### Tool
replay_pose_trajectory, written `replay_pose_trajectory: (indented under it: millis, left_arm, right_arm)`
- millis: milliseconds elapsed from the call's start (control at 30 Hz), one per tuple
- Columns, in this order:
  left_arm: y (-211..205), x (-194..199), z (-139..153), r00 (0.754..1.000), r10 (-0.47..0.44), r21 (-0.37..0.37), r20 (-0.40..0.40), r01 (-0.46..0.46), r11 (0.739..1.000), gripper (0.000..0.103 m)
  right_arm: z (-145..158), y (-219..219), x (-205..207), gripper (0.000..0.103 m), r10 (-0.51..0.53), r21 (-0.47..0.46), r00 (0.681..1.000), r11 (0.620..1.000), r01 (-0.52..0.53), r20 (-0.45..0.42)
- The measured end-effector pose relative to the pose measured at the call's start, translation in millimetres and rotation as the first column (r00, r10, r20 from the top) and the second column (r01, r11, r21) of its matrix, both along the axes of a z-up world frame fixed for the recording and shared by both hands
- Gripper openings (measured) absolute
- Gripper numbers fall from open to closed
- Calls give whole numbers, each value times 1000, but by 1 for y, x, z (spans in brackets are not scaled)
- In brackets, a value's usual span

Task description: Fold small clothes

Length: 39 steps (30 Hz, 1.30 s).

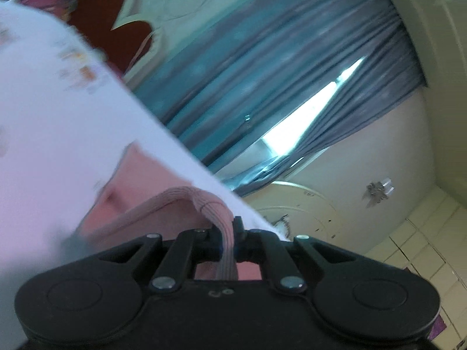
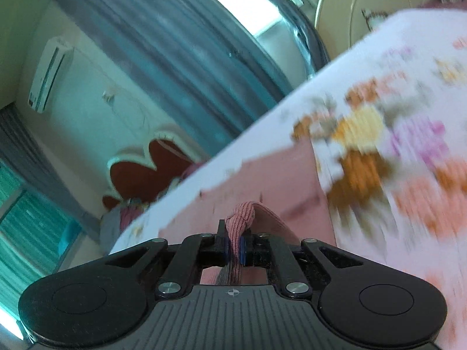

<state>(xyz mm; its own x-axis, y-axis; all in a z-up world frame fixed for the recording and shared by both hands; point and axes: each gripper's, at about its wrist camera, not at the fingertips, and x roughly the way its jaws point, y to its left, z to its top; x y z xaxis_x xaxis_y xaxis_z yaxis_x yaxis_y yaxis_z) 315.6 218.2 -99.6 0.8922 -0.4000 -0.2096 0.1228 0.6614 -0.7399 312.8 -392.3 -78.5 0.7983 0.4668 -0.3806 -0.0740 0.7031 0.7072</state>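
The pink garment [image 1: 163, 207] is held up off the floral bedsheet [image 2: 379, 134], pinched at 2 points along its ribbed edge. The left gripper [image 1: 228, 240] has its jaws together on a bunched strip of that ribbed band [image 1: 214, 204], which runs straight up between the pads and loops away to the left of them. The right gripper [image 2: 233, 246] is likewise clamped on a gathered knot of ribbed knit, the fabric bulging just ahead of the jaws while the smooth body of the garment spreads out beyond and below. Judging by how it folds and sags, the cloth is light, soft and limp, with no stiffness to keep a shape on its own, so it probably needs tension between both holds. The thicker ribbed band looks like the firmest place to grip; the thin body would likely slip or bunch.
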Motion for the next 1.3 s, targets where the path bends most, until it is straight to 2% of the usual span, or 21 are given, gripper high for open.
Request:
replay_pose_trajectory:
  millis: [100, 167, 233, 367, 467, 567, 600, 633, 667, 733, 767, 833, 867, 933, 1100, 1200, 1267, 1300]
  left_arm:
    - [-2, 49, 12, 999, -13, 18, 38, 12, 1000, 6]
    - [-3, 80, 12, 1000, -16, 24, 25, 15, 1000, 6]
    - [-3, 114, 3, 1000, -16, 28, -19, 17, 999, 6]
    - [0, 177, -29, 991, -33, 49, -127, 39, 998, 6]
    - [7, 210, -56, 980, -43, 56, -197, 55, 997, 6]
    - [11, 236, -73, 971, -64, 72, -229, 82, 994, 8]
    - [12, 240, -77, 970, -66, 80, -232, 87, 993, 15]
    - [14, 245, -80, 970, -62, 91, -236, 86, 992, 30]
    - [16, 248, -80, 970, -57, 95, -235, 82, 992, 45]
    - [21, 250, -79, 975, -41, 110, -219, 66, 992, 60]
    - [23, 252, -78, 975, -31, 138, -219, 62, 988, 66]
    - [28, 253, -77, 976, -28, 166, -216, 65, 984, 67]
    - [29, 254, -76, 974, -37, 166, -222, 75, 983, 66]
    - [29, 257, -77, 968, -48, 201, -248, 100, 974, 63]
    - [20, 265, -84, 945, -49, 289, -324, 148, 946, 53]
    - [15, 260, -84, 949, -30, 333, -313, 139, 933, 51]
    - [8, 253, -77, 959, -29, 356, -281, 132, 925, 51]
    - [1, 249, -71, 967, -37, 369, -251, 131, 920, 51]
  right_arm:
    - [9, 2, 50, 6, -33, 12, 999, 999, 33, -8]
    - [11, 3, 85, 6, -43, 5, 999, 999, 43, -18]
    - [3, 6, 123, 6, -50, 0, 996, 999, 51, -67]
    - [-39, 9, 191, 6, -53, -8, 982, 999, 52, -180]
    - [-72, 13, 224, 6, -53, -19, 968, 999, 50, -247]
    - [-98, 14, 248, 6, -42, -2, 960, 999, 43, -276]
    - [-102, 14, 254, 6, -42, 3, 962, 999, 45, -271]
    - [-103, 14, 258, 7, -64, -21, 961, 998, 61, -270]
    - [-103, 14, 261, 12, -86, -46, 960, 996, 77, -266]
    - [-101, 12, 261, 38, -119, -69, 967, 992, 106, -227]
    - [-101, 12, 260, 40, -125, -83, 970, 990, 110, -210]
    - [-100, 12, 259, 51, -152, -132, 972, 983, 130, -180]
    - [-100, 11, 259, 52, -160, -136, 972, 981, 137, -173]
    - [-102, 9, 260, 52, -157, -150, 972, 980, 131, -175]
    - [-108, 25, 268, 52, -92, -269, 977, 962, 37, -193]
    - [-113, 41, 271, 52, -67, -357, 975, 934, -12, -210]
    - [-115, 51, 270, 39, -73, -443, 974, 896, -31, -216]
    - [-113, 58, 268, 34, -57, -451, 978, 892, -41, -201]
